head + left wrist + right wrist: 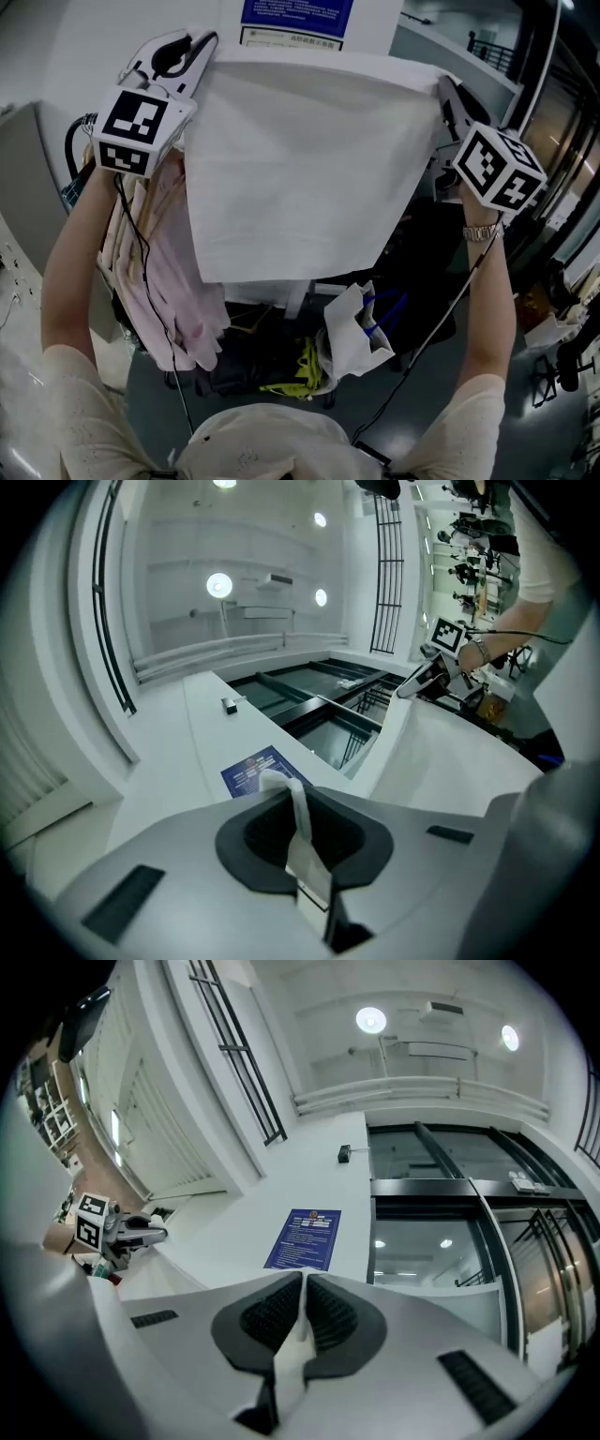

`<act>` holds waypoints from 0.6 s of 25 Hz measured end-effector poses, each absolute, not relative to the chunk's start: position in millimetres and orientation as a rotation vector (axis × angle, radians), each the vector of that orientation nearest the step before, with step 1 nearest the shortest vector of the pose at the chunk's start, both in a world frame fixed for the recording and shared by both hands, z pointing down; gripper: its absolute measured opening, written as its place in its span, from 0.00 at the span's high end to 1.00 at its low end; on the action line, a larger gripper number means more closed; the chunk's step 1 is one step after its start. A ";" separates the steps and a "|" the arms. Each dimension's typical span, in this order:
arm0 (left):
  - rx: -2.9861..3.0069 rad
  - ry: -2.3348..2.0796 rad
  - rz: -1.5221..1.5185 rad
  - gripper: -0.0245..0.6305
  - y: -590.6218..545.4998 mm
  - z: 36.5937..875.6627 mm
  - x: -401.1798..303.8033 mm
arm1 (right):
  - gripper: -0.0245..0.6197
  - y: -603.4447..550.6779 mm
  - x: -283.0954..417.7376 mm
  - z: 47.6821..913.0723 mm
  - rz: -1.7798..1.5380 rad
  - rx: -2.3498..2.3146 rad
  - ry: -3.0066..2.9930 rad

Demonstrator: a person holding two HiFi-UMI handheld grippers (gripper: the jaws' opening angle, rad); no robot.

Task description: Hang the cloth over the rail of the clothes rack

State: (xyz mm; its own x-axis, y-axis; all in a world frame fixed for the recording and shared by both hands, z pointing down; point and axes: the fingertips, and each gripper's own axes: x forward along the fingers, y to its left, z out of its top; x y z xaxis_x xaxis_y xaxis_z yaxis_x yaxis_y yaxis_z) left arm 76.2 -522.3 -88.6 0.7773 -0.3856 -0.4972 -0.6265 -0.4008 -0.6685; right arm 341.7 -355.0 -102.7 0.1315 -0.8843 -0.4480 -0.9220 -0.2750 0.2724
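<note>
Now, cloth (300, 169) spread, corners inside jaws

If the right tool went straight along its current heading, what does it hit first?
Most likely the blue notice on the white wall: it sits right above the tips of the right tool, which is shut on the cloth. Nothing nearer shows in that line, though depth is unclear.

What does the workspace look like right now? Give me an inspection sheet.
Surface: no table; grey floor below.
Job's things: plain white rectangular cloth spread between both grippers; rack rail not seen.
Clutter: pale pink garments, white bag with blue handles.
Grippers: left gripper and right gripper, fingers shut on cloth corners.
Cables: black cable from left gripper, another from right.
Surroundings: blue notice sign on white wall.
</note>
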 end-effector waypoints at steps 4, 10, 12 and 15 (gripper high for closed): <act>-2.016 0.769 0.298 0.93 -546.4 -101.5 90.0 | 0.93 -375.7 352.6 -108.7 0.852 -2.303 1.859; -1.960 0.726 0.141 0.93 -584.7 -94.2 122.2 | 0.93 -408.0 372.5 -115.1 0.866 -2.312 1.878; -1.954 0.727 0.158 0.93 -593.1 -98.8 128.3 | 0.93 -418.1 379.5 -122.2 0.875 -2.303 1.875; -1.954 0.743 0.159 0.93 -611.1 -104.4 138.6 | 0.93 -437.6 390.2 -132.8 0.876 -2.284 1.906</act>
